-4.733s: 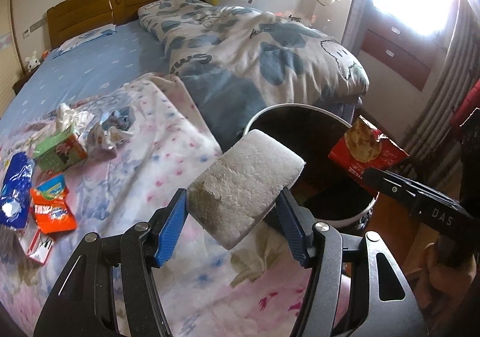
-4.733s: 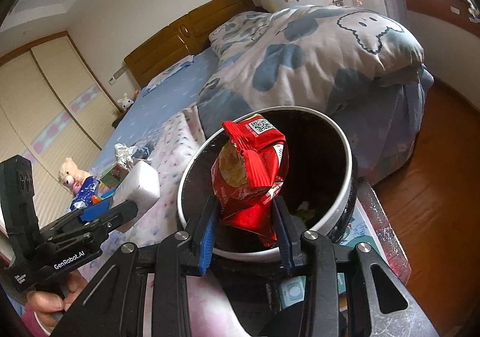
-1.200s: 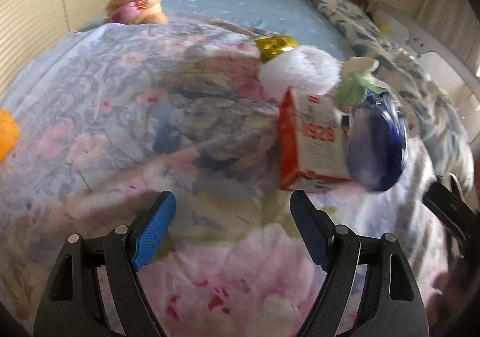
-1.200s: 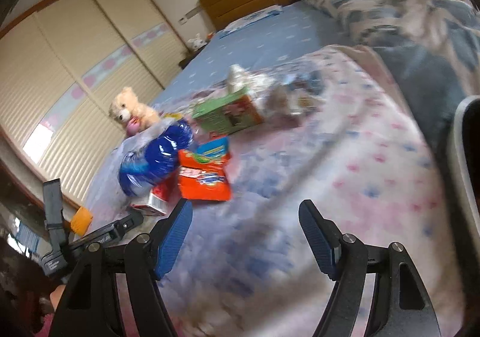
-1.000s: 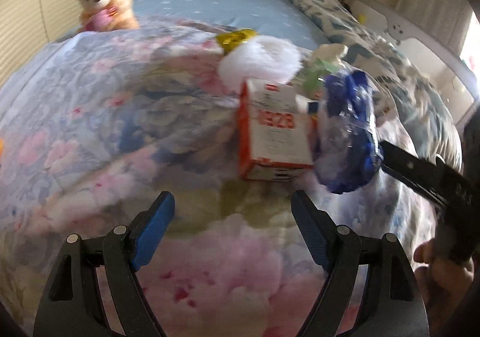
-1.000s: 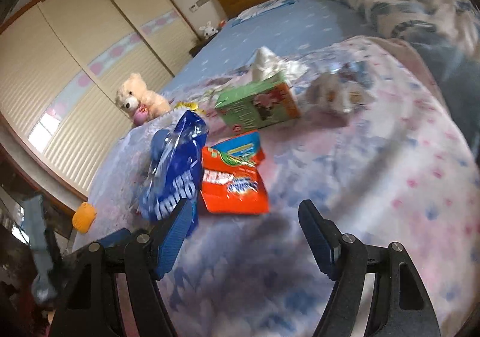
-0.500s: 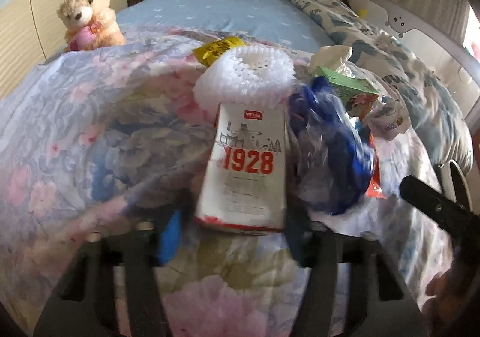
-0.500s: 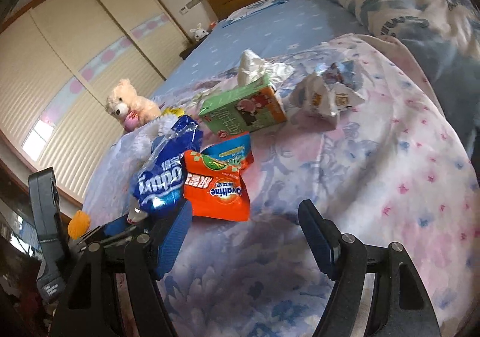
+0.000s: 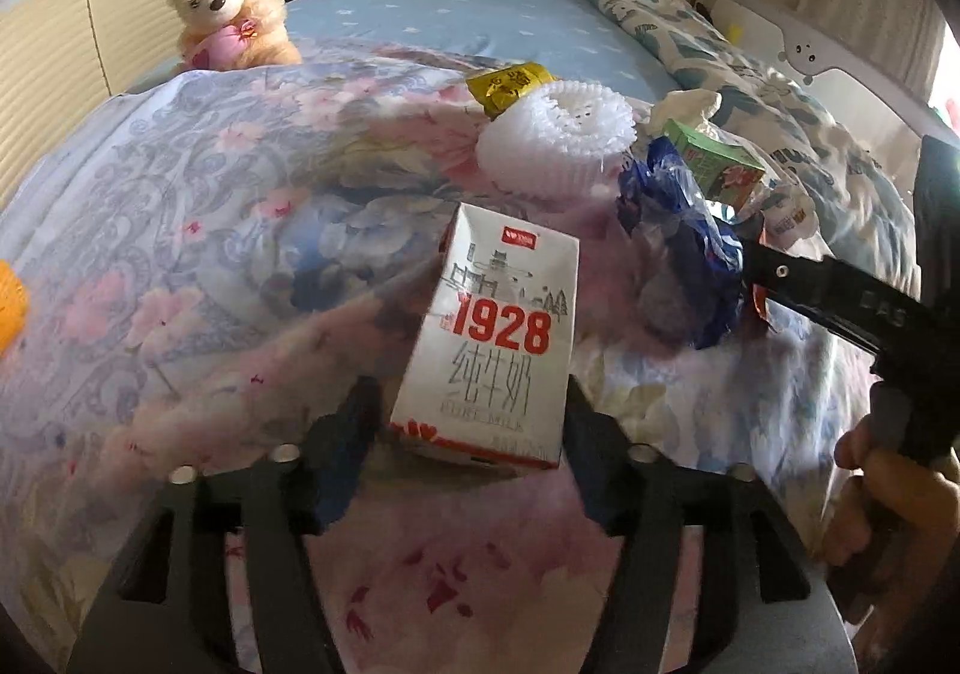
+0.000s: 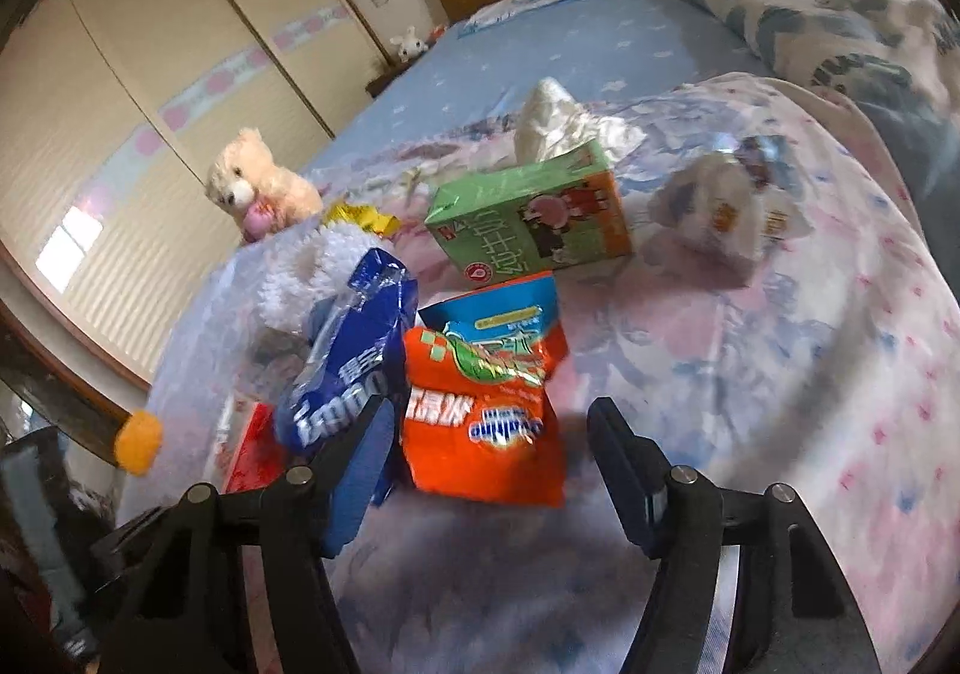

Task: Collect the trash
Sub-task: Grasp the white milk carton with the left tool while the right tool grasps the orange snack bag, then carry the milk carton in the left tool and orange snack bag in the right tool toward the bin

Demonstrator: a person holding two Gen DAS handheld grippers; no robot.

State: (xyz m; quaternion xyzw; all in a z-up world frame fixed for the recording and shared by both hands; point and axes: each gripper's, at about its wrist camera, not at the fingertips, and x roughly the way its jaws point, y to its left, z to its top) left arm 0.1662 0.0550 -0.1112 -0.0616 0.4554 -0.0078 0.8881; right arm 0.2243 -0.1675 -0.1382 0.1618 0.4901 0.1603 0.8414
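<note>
The left gripper [image 9: 474,428] straddles the milk carton [image 9: 492,338] on the floral blanket [image 9: 180,266], jaws opening, released. The right gripper [image 10: 492,464], closing but unclenched, frames the orange packet [image 10: 486,422].

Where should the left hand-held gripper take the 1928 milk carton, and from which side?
Grip the milk carton across its two long side faces near the bottom end, coming in from that near end. It lies flat on the floral quilt with the short end facing the left hand-held gripper, whose jaws already straddle it and are opening. The blue wrapper crowds its right side farther up, so staying low is probably safer.
</note>
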